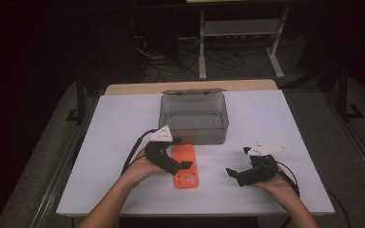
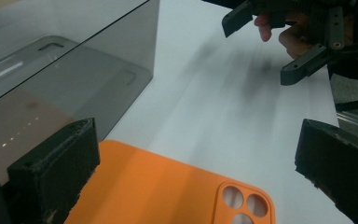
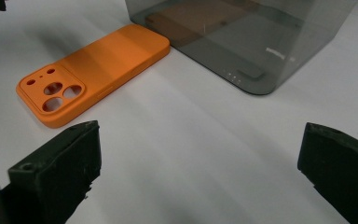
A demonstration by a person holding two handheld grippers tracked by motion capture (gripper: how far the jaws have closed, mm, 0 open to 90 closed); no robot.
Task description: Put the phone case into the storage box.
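An orange phone case [image 1: 186, 166] is lying flat on the white counter [image 1: 119, 123], camera cut-outs at its near end, with its far end just beside the near wall of a smoky grey transparent box [image 1: 194, 117] that is sitting toward the far middle of the counter. The left hand-held gripper [image 1: 178, 163] is hovering over the case's left edge, its jaws standing wide apart and holding nothing; in the left gripper view the case [image 2: 168, 186] is lying between and below the jaws, with the box [image 2: 70, 70] to the far left. The right hand-held gripper [image 1: 234, 175] is resting to the right of the case, well apart from it, jaws also spread wide and empty. In the right gripper view the case [image 3: 93, 74] is lying ahead to the left and the box [image 3: 251, 42] is sitting ahead to the right.
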